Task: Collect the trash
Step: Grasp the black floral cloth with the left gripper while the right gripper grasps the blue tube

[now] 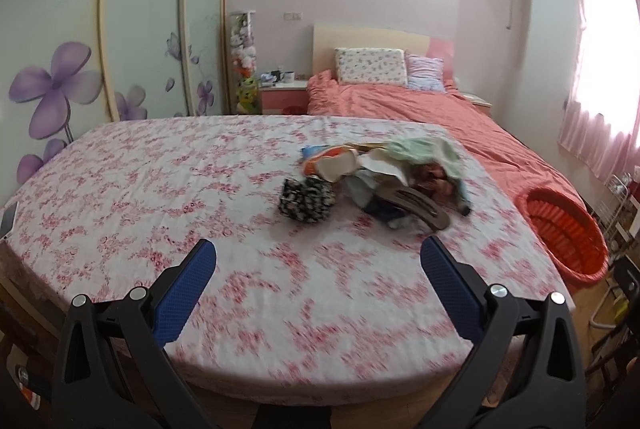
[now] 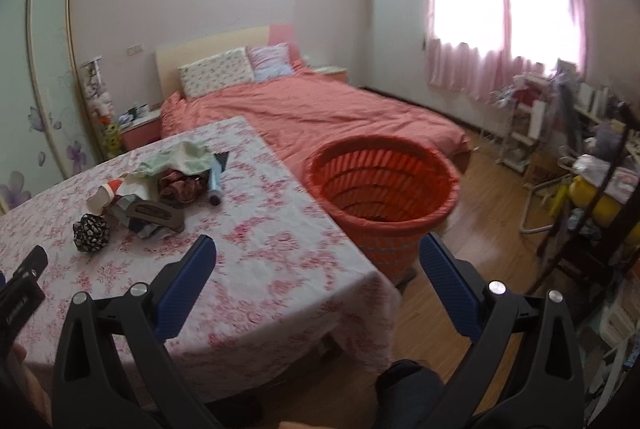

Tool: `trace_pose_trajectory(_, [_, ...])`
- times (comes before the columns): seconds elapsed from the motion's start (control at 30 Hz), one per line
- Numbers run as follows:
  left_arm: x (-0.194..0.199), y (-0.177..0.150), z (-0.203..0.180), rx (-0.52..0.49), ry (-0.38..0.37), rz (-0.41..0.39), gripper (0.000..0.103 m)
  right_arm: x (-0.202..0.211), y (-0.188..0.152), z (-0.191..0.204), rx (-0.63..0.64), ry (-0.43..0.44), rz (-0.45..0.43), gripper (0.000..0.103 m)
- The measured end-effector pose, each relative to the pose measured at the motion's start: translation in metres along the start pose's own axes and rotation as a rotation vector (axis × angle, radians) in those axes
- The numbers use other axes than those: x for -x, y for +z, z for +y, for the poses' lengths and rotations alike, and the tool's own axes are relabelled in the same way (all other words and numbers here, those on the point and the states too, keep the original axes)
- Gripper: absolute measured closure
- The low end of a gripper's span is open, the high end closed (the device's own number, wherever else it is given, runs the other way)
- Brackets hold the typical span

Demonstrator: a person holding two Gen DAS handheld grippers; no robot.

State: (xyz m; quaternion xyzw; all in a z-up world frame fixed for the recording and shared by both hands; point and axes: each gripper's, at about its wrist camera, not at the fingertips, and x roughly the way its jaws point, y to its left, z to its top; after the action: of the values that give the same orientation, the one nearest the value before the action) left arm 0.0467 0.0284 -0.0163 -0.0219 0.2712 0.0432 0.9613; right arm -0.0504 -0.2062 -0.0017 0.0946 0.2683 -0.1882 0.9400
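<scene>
Both grippers spread wide, floral table (image 1: 160, 189), trash pile (image 1: 380, 177), orange basket (image 2: 384, 185)

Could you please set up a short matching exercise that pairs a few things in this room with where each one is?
Things:
1. orange basket
2. black-and-white wad
3. floral pillow
4. left gripper

Places:
A. at the head of the bed
B. on the floor beside the table
C. on the table, nearest piece of the trash pile
D. over the table's near edge, open

Pairs: 1-B, 2-C, 3-A, 4-D
</scene>
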Motion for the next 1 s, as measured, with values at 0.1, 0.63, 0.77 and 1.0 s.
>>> trace_pose_trajectory(0.1, [-0.024,0.009,0.012,0.006,0.033,-0.001,0.002,-0.017,0.007,0.006,0.0,0.03,0.022,0.004])
trace_pose_trajectory(0.63, [-0.142,0.025,0.023,-0.011,-0.032,0.187,0.012,-0.168,0.045,0.072,0.017,0.219,0.19,0.021])
trace_pose_trajectory(0.77, [-0.152,0.024,0.023,-0.006,-0.043,0.211,0.012,-0.207,0.05,0.091,0.008,0.26,0.257,0.035])
trace_pose_trajectory(1.0, [-0.164,0.024,0.017,-0.039,-0.053,0.232,0.017,-0.246,0.049,0.126,0.093,0.268,0.327,0.056])
